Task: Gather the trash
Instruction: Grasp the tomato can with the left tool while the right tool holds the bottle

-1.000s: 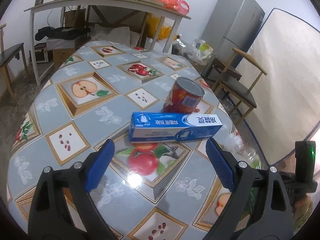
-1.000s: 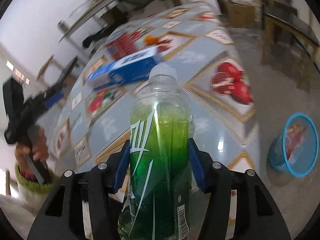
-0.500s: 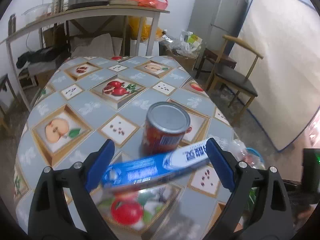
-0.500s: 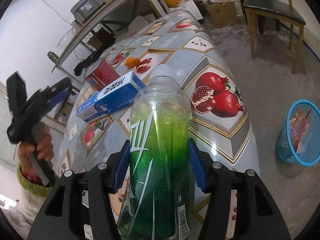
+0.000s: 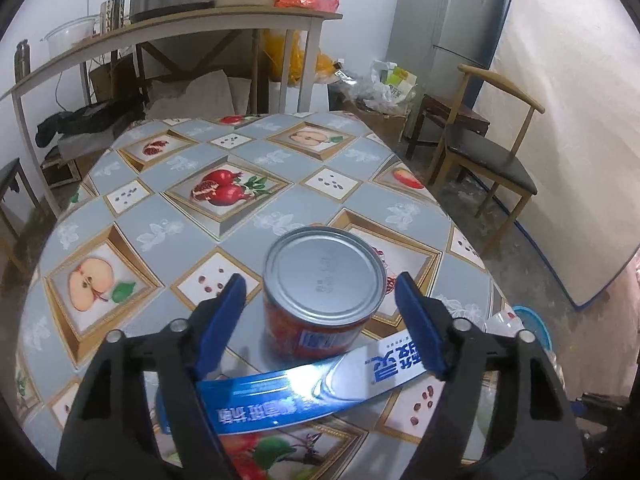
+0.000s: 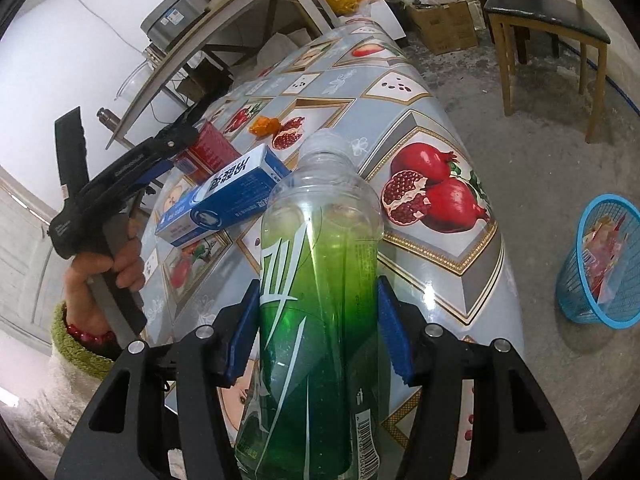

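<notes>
On the fruit-print table (image 5: 168, 236), one red can (image 5: 324, 300) between the closing, not yet touching left gripper (image 5: 320, 312), one blue box (image 5: 288, 400) just beside, one green bottle (image 6: 320, 300) squeezed in the right gripper (image 6: 320, 324), one blue basket (image 6: 604, 264) on the floor.

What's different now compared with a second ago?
The left tool has moved forward past the blue box to straddle the red can; its jaws are closing, not yet pressing it. The right tool still grips the green bottle. Can and box haven't moved.
</notes>
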{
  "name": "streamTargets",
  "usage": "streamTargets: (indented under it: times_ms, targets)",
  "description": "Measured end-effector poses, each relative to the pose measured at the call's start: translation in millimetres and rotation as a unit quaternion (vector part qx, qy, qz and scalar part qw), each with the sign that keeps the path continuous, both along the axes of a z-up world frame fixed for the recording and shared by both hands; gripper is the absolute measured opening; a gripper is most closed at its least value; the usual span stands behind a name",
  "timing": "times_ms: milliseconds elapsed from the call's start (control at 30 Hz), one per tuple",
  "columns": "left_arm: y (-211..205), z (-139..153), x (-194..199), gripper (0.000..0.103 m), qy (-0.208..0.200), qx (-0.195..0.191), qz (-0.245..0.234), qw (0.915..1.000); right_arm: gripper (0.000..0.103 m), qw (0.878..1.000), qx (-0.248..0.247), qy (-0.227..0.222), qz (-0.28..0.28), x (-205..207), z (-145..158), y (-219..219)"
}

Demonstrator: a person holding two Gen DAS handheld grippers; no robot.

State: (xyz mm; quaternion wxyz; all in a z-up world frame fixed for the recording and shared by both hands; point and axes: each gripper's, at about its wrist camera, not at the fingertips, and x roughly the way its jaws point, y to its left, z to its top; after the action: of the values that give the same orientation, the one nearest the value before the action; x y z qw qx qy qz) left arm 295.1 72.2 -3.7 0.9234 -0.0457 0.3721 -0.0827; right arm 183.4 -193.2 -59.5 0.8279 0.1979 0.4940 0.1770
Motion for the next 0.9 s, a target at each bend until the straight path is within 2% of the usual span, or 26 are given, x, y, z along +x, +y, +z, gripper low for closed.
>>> streamTargets:
  times_ms: [133,367,533,700,767,900]
  targets:
    - [-2,-4,2,0.064,0.0,-0.002,0.007,1.0,0.055,1.0,0.001,0.001,0.001,-1,0,-1]
    - [-9,-5,0,0.063,-0.015,0.013,0.009,0.9998,0.055,1.0,0.001,0.001,0.0,-1,0,-1]
    - [-8,5,-5,0.063,-0.043,0.012,0.007,0.999,0.055,1.0,0.001,0.001,0.0,-1,0,-1]
    - [0,35,-26,0.063,-0.081,-0.008,0.01,0.9966,0.055,1.0,0.001,0.001,0.0,-2,0,-1]
    - [5,53,-44,0.063,-0.101,-0.02,0.006,0.9947,0.055,1.0,0.001,0.001,-0.001,-2,0,-1]
    - [13,79,-84,0.063,-0.113,-0.044,-0.012,0.9925,0.055,1.0,0.002,0.001,-0.001,-2,0,-2]
